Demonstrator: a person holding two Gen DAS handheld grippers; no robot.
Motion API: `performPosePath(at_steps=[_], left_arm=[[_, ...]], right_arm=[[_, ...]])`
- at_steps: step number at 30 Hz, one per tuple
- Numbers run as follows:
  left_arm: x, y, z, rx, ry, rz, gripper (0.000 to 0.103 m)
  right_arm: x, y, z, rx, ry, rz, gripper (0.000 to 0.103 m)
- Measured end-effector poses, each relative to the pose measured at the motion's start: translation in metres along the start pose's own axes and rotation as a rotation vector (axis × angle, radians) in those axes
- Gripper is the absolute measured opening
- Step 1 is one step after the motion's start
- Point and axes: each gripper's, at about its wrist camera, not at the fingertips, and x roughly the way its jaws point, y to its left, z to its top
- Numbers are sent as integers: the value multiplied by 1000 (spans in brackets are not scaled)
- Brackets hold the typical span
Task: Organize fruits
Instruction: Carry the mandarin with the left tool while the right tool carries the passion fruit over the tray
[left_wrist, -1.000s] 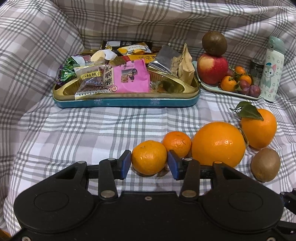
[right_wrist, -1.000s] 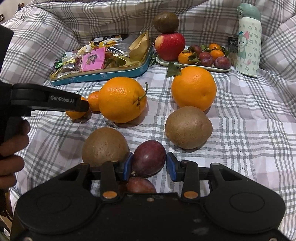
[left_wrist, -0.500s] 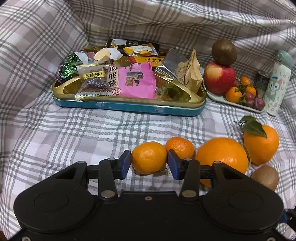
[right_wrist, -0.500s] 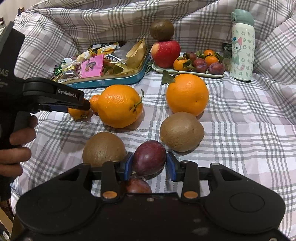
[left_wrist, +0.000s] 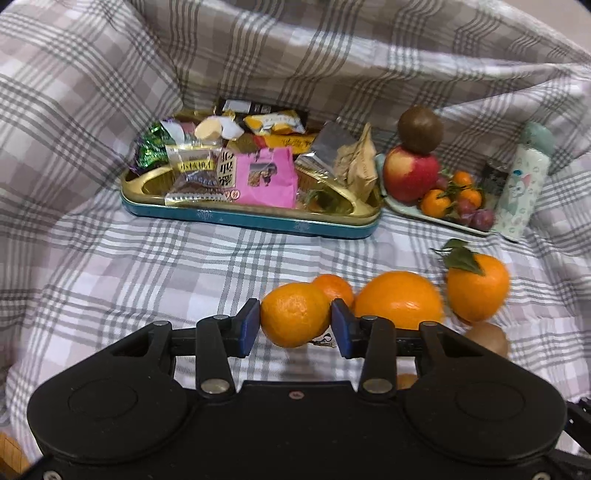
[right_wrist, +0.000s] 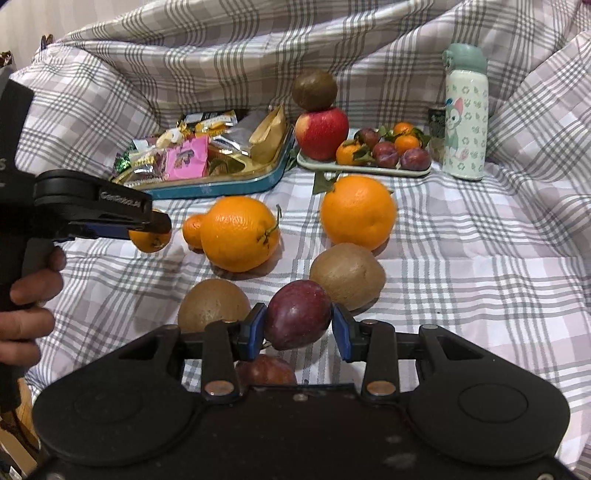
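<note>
My left gripper (left_wrist: 295, 326) is shut on a small mandarin (left_wrist: 294, 319) and holds it above the checked cloth; it also shows in the right wrist view (right_wrist: 149, 236). My right gripper (right_wrist: 298, 328) is shut on a dark purple plum (right_wrist: 297, 319), lifted off the cloth. A second mandarin (left_wrist: 334, 288), two big oranges (right_wrist: 240, 232) (right_wrist: 357, 211), two kiwis (right_wrist: 213, 304) (right_wrist: 347, 275) and another plum (right_wrist: 266, 371) lie on the cloth. At the back a fruit plate (right_wrist: 364, 170) holds an apple (right_wrist: 321, 131) with a kiwi on top, mandarins and plums.
A blue and gold tin (left_wrist: 251, 218) full of snack packets stands at the back left. A pale green bottle (right_wrist: 464, 114) and a small dark can (right_wrist: 436, 122) stand right of the fruit plate. The checked cloth rises in folds behind and at the sides.
Both grippers have risen with their fruit: the left lifted the mandarin off the cloth, the right lifted the plum. Both views have tilted and moved forward a little.
</note>
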Motion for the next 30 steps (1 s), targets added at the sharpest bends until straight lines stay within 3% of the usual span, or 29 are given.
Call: performPosePath(at_steps=[8,17,30], left_arm=[[-63,-19,-26,66,-23,7,49],[-115,-28,-83,92,38,-11,49],[-141,-30,-166,67,157,14,49]], right_arm=[[-43,-4,-13,-4,-52,-2,39],[-91,-20,-49,37,-43,6,39],[-145,-17,-116,85,6,43,39]])
